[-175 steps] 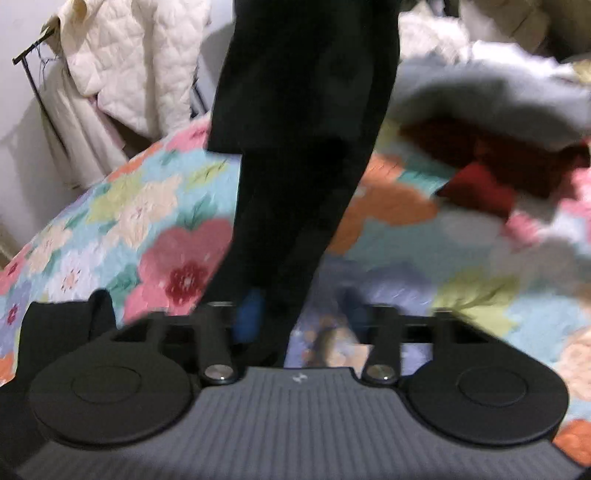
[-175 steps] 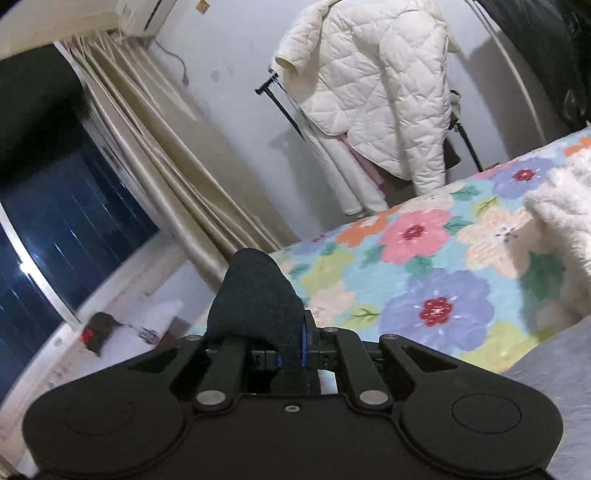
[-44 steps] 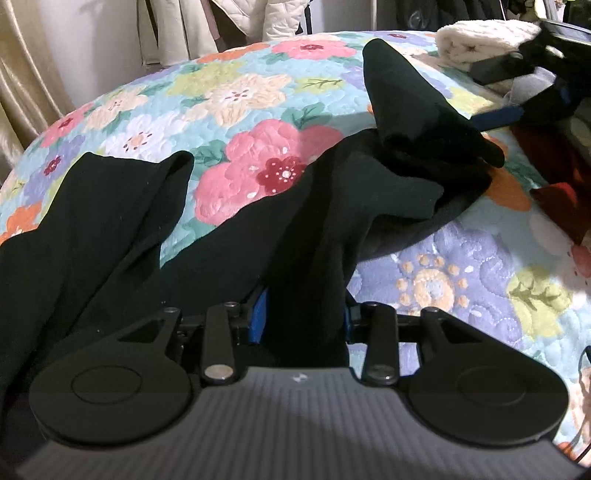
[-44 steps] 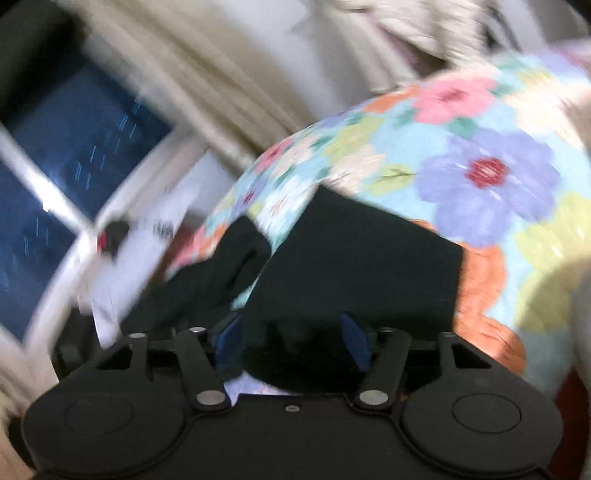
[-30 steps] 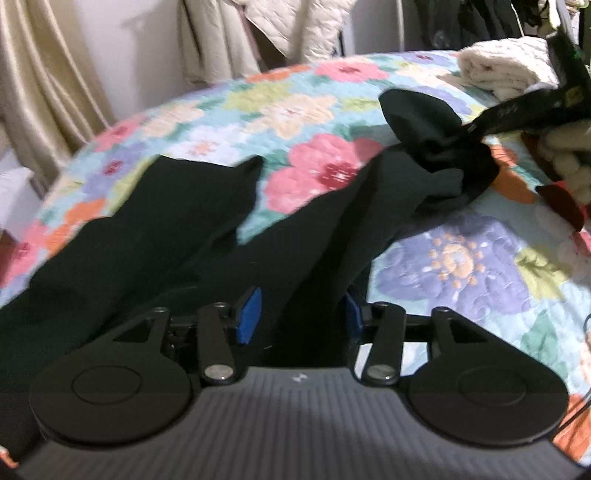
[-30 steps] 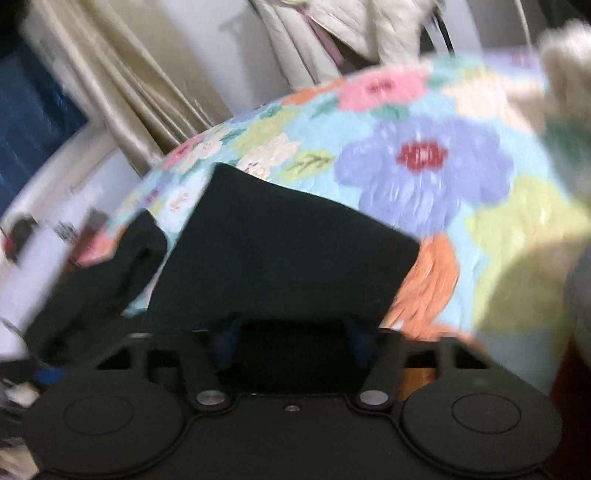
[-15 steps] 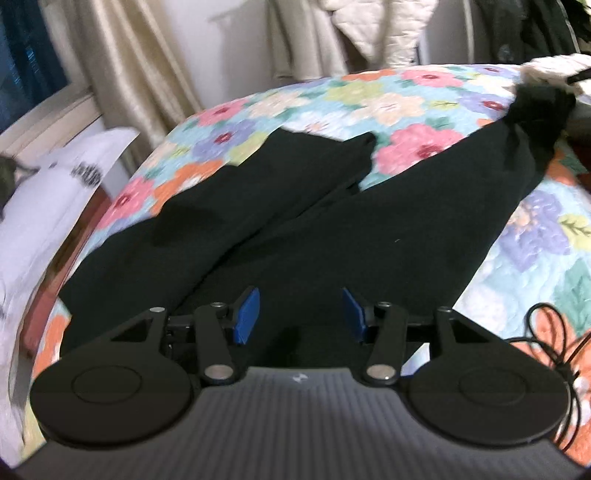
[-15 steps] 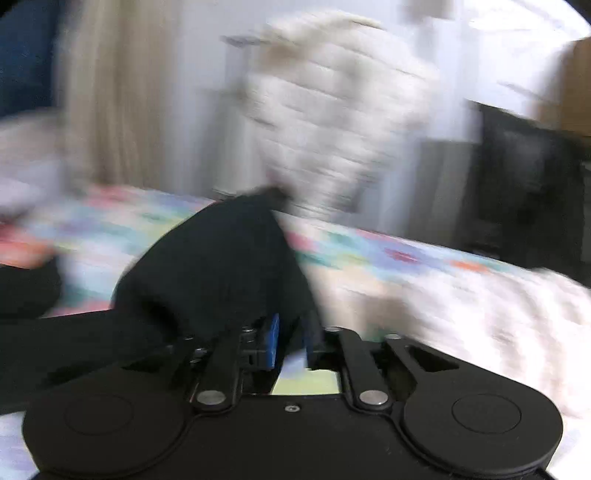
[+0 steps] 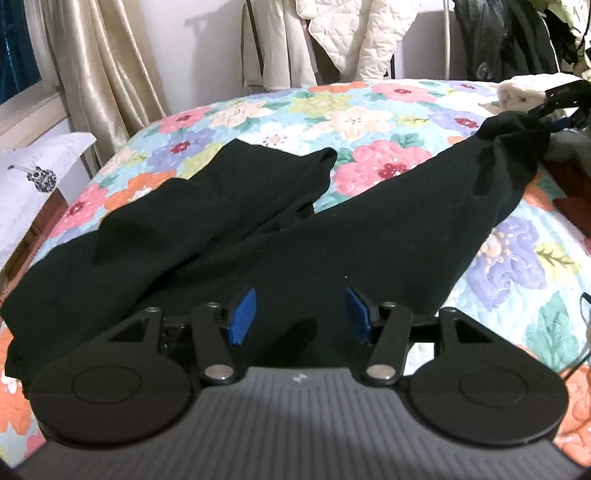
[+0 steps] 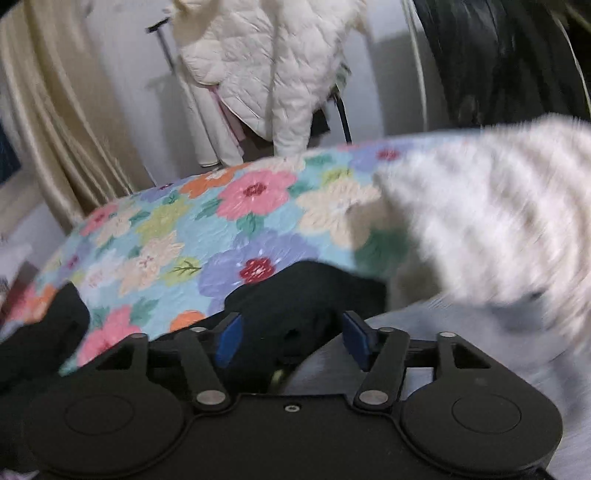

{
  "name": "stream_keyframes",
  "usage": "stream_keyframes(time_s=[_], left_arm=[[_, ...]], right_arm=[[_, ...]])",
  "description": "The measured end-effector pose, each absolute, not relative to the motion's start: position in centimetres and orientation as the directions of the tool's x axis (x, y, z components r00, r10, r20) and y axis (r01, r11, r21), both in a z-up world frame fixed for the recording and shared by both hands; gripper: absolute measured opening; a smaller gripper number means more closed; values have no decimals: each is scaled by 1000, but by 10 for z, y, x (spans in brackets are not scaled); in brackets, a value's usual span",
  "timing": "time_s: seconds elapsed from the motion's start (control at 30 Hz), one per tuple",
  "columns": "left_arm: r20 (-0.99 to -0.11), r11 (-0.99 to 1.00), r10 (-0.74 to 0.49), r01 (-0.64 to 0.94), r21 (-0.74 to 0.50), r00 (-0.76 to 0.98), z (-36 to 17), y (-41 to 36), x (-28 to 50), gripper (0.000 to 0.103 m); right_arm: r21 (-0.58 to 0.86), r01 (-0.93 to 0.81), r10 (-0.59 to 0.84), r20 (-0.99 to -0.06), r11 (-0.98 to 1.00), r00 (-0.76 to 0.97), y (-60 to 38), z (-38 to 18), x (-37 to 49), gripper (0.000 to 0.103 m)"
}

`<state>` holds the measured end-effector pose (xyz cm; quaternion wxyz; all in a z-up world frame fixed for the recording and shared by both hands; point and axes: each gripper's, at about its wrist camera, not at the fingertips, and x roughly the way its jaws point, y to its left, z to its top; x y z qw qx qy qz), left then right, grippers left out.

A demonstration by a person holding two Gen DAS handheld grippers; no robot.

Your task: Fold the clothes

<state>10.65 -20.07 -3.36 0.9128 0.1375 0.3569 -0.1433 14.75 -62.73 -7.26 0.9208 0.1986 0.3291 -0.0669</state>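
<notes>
A floral quilt covers the bed, with black trousers spread flat across it from near left to far right. The left gripper hovers over their near end, jaws spread, as does the right gripper beside a cream knit. No writing is legible.

This is a home bedroom: a bed under a floral quilt fills the frame's centre, gold curtains hang upper left, and a quilted white jacket hangs on a rack along the top.
</notes>
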Motion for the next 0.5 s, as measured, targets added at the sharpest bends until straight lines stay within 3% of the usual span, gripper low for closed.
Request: stream_keyframes(time_s=[0.07, 0.1, 0.13, 0.17, 0.2, 0.27, 0.33, 0.4, 0.43, 0.5], left_arm=[[-699, 923, -137, 346, 167, 702, -40, -200, 112, 54], [-696, 917, -118, 347, 197, 708, -42, -201, 114, 54], [-687, 910, -111, 352, 221, 718, -43, -204, 116, 54], [-677, 902, -108, 358, 242, 728, -43, -207, 118, 54], [-666, 894, -105, 364, 262, 738, -43, -210, 120, 54], [-656, 904, -119, 355, 239, 745, -40, -215, 129, 54], [-644, 927, -136, 326, 185, 752, -39, -220, 140, 54], [-644, 945, -148, 300, 133, 751, -43, -224, 150, 54], [-650, 949, -149, 292, 117, 746, -46, -227, 154, 54], [-664, 946, -150, 302, 119, 732, -53, -232, 157, 54]], right_arm=[[306, 268, 2, -661, 914, 750, -623, -84, 161, 78], [262, 254, -12, -673, 931, 739, -617, -87, 167, 63], [184, 231, -52, -666, 955, 744, -607, -86, 170, 29], [99, 207, -94, -652, 973, 752, -596, -83, 172, 15], [5, 158, -122, -614, 987, 780, -578, -78, 170, 13], [-194, 60, -155, -522, 979, 839, -541, -67, 165, 12], [-176, -174, 51, -545, 969, 837, -503, -67, 165, 13], [-105, -415, 277, -597, 904, 753, -472, -76, 166, 25], [-42, -528, 387, -632, 848, 671, -461, -86, 166, 38], [26, -549, 428, -658, 835, 620, -461, -99, 168, 47]])
